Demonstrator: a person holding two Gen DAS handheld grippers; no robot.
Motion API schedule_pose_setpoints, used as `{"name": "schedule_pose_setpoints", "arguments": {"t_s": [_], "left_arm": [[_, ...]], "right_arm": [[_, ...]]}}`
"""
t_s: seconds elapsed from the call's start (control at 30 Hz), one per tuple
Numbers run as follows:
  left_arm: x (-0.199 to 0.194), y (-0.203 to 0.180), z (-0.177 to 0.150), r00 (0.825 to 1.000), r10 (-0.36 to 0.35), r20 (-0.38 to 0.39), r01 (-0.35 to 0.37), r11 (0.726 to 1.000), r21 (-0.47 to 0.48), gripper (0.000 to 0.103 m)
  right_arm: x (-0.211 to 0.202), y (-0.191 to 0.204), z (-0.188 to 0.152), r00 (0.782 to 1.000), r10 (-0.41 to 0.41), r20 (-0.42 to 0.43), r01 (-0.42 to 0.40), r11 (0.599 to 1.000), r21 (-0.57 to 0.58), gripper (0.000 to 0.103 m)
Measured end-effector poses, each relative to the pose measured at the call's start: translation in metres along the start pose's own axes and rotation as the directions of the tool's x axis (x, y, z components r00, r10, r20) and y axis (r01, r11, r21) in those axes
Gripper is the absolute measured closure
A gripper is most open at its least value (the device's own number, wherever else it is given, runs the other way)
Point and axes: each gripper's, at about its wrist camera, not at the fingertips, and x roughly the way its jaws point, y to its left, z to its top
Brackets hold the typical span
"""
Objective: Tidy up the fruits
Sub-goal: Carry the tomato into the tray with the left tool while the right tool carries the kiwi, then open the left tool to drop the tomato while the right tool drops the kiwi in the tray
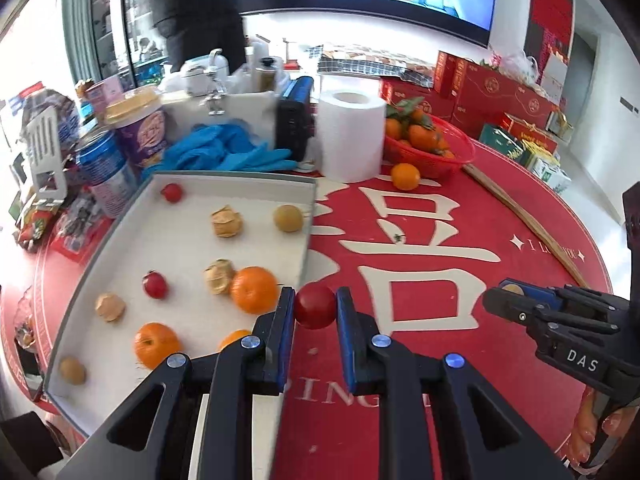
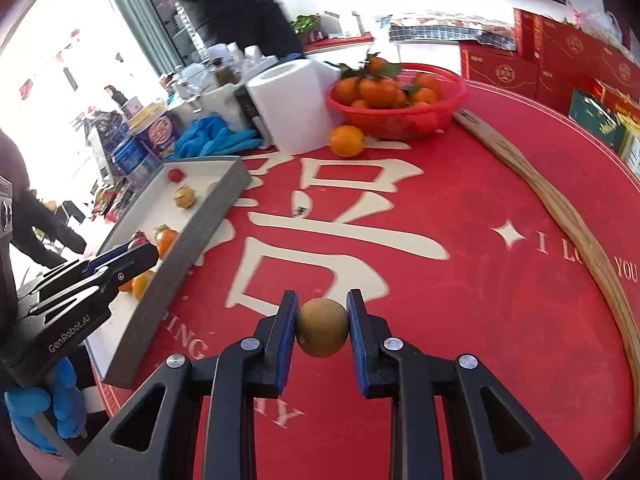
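My left tool [image 1: 315, 306] is clamped on a small red fruit [image 1: 315, 306], held over the red tabletop [image 1: 440, 280] just right of the white tray [image 1: 180, 248]. My right tool [image 2: 322, 327] grips a round brown fruit [image 2: 322, 327], the tray off to its left.

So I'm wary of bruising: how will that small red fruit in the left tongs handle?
The red fruit looks round and glossy, so it may slip between the left tongs and would likely roll if dropped on the tablecloth. Probably light, perhaps thin-skinned, so squeeze gently.
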Motion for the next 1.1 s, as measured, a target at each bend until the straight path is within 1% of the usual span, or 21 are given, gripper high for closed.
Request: {"name": "schedule_pose_setpoints", "arguments": {"t_s": [0.13,0.27,0.43,0.53,0.63,0.73,0.8,0.83,0.87,0.93,1.0,1.03,1.07,1.1], "left_arm": [[-0.004,0.021,-0.004,1.0,0.014,0.008,-0.013,0.999,-0.036,0.081],[-0.008,0.044,-0.009,0.999,0.037,0.017,-0.036,0.997,-0.071,0.081],[-0.008,0.08,-0.019,0.996,0.089,0.004,-0.088,0.988,-0.129,0.081],[-0.005,0.099,-0.023,0.993,0.117,-0.013,-0.118,0.979,-0.164,0.081],[0.001,0.113,-0.028,0.99,0.135,-0.038,-0.14,0.972,-0.188,0.08],[0.001,0.118,-0.029,0.989,0.146,-0.026,-0.149,0.971,-0.19,0.078],[0.001,0.117,-0.03,0.987,0.157,-0.03,-0.16,0.97,-0.184,0.061],[0.002,0.118,-0.03,0.986,0.166,-0.027,-0.168,0.968,-0.186,0.038],[0.001,0.119,-0.031,0.985,0.172,-0.02,-0.173,0.966,-0.19,0.021],[-0.001,0.12,-0.033,0.985,0.172,0.0,-0.169,0.966,-0.197,0.02],[0.001,0.124,-0.031,0.987,0.162,-0.014,-0.161,0.965,-0.205,0.019],[0.002,0.125,-0.031,0.988,0.154,-0.021,-0.155,0.965,-0.211,0.016],[0.004,0.127,-0.03,0.987,0.156,-0.028,-0.158,0.963,-0.216,0.011],[0.004,0.128,-0.03,0.986,0.164,-0.034,-0.168,0.961,-0.22,0.007]], "right_arm": [[0.007,0.024,0.007,1.0,0.013,-0.011,-0.014,0.999,-0.041,0.077],[0.019,0.053,0.016,0.998,0.046,-0.036,-0.049,0.995,-0.083,0.077],[0.036,0.095,0.027,0.995,0.072,-0.071,-0.082,0.983,-0.162,0.077],[0.05,0.119,0.034,0.99,0.092,-0.105,-0.111,0.975,-0.192,0.077],[0.067,0.139,0.043,0.987,0.089,-0.13,-0.116,0.968,-0.222,0.077],[0.083,0.152,0.051,0.985,0.078,-0.153,-0.114,0.965,-0.238,0.077],[0.089,0.156,0.053,0.984,0.072,-0.163,-0.111,0.962,-0.248,0.077],[0.093,0.158,0.055,0.983,0.068,-0.169,-0.109,0.962,-0.25,0.077],[0.098,0.16,0.057,0.982,0.06,-0.178,-0.105,0.962,-0.252,0.077],[0.103,0.162,0.06,0.98,0.047,-0.195,-0.097,0.962,-0.256,0.077],[0.105,0.164,0.061,0.98,0.033,-0.197,-0.086,0.96,-0.267,0.076],[0.105,0.165,0.061,0.979,0.024,-0.201,-0.079,0.959,-0.274,0.061],[0.105,0.166,0.063,0.98,0.021,-0.199,-0.076,0.959,-0.275,0.026],[0.103,0.167,0.064,0.982,0.021,-0.185,-0.073,0.959,-0.276,0.012]]}}
